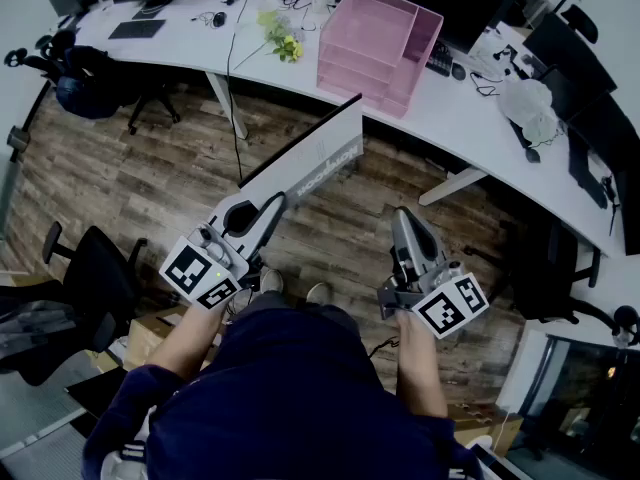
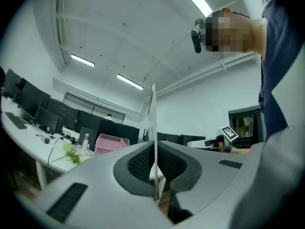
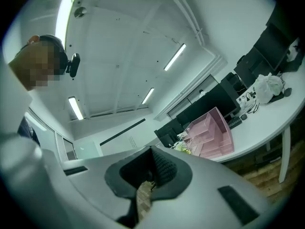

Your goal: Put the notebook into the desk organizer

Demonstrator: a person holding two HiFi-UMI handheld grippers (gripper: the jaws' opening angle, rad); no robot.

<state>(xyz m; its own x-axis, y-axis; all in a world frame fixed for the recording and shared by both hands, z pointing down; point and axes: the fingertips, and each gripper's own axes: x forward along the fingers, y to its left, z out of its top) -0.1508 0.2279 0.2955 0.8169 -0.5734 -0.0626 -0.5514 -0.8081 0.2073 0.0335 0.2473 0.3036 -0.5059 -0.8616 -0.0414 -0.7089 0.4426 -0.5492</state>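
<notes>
carry step: left gripper (image 1: 278, 204) clamped on notebook (image 1: 312, 156), which juts ahead of it; right gripper (image 1: 402, 218) closed, empty. desk organizer (image 1: 378, 40) well ahead; next likely needs approach and slot alignment.

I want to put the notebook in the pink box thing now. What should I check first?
1. Left tool pinching the notebook: ok.
2. Notebook near the organizer: not ok, it hangs over the floor, short of the desk.
3. Organizer's top slots empty: ok.
4. Right tool free to help: ok, shut on nothing.
5. Notebook fits a slot: cannot tell.
</notes>
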